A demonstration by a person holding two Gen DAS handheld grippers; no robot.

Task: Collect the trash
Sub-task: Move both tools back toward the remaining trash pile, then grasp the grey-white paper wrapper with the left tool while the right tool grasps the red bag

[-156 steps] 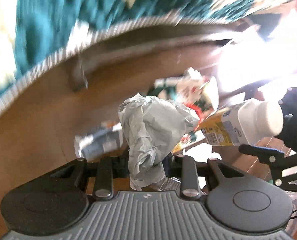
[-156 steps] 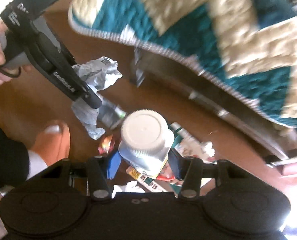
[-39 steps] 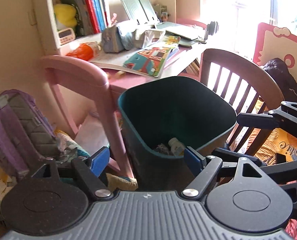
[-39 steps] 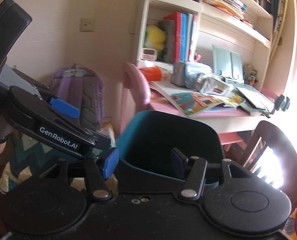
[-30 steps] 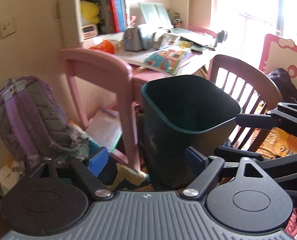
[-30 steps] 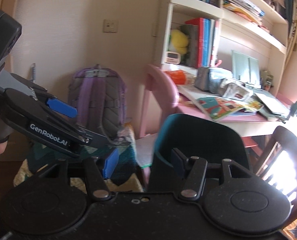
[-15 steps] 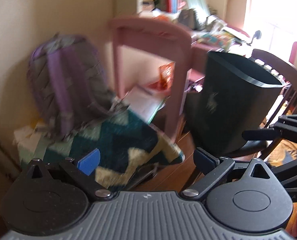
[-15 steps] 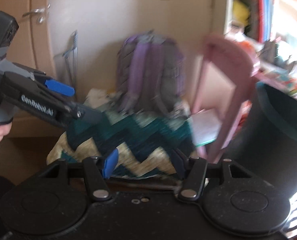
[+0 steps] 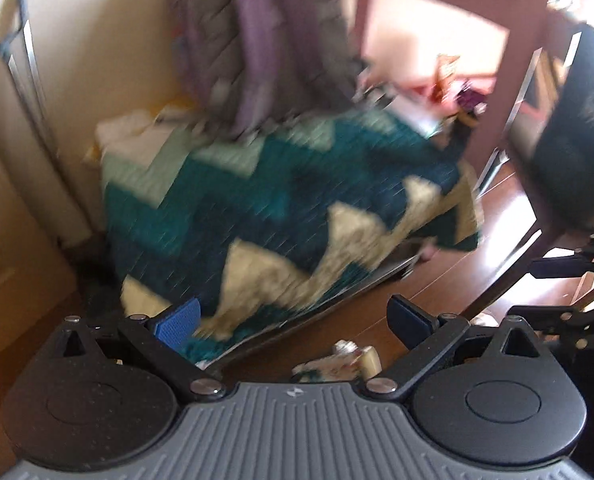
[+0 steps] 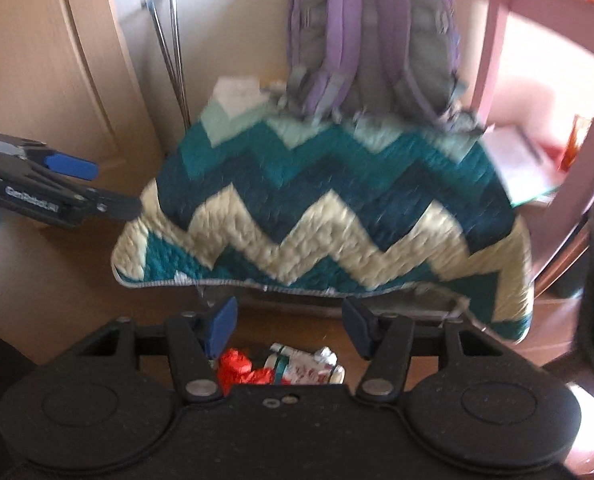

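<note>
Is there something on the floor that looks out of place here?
Yes. A crumpled red wrapper and a crushed printed carton lie on the brown wooden floor, before the teal zigzag quilt: litter, not stored things.

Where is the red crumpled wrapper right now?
In the right wrist view, the red crumpled wrapper lies on the wooden floor at bottom centre, left of a white printed wrapper, below the zigzag quilt.

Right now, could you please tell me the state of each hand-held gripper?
Left hand-held gripper: open, holding nothing.
Right hand-held gripper: open, holding nothing; the trash lies on the floor below it.
</note>
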